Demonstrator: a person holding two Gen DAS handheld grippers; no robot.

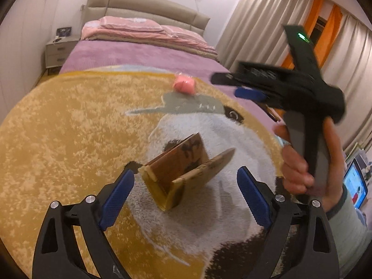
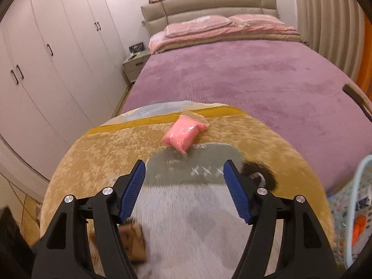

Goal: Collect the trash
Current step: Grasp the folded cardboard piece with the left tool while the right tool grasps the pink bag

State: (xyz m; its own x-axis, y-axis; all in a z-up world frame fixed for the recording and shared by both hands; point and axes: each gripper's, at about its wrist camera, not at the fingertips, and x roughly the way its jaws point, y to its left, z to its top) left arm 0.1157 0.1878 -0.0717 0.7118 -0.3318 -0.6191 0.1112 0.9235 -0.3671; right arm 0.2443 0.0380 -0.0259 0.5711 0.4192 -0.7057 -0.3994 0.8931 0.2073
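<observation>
Crumpled brown cardboard box (image 1: pixel 183 174) at lower centre of the left view, between spread left gripper (image 1: pixel 186 183) fingers, untouched. Pink plastic-wrapped packet (image 2: pixel 184 132) mid-frame, beyond spread, empty right gripper (image 2: pixel 184 186).

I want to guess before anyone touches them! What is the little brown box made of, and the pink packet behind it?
The brown box looks like thin cardboard: dull printed sides, flaps bent open, pale raw edges. The pink packet looks like something soft and pink sealed in clear plastic film: it shines and crinkles at the end. What the filling is, I cannot tell.
</observation>
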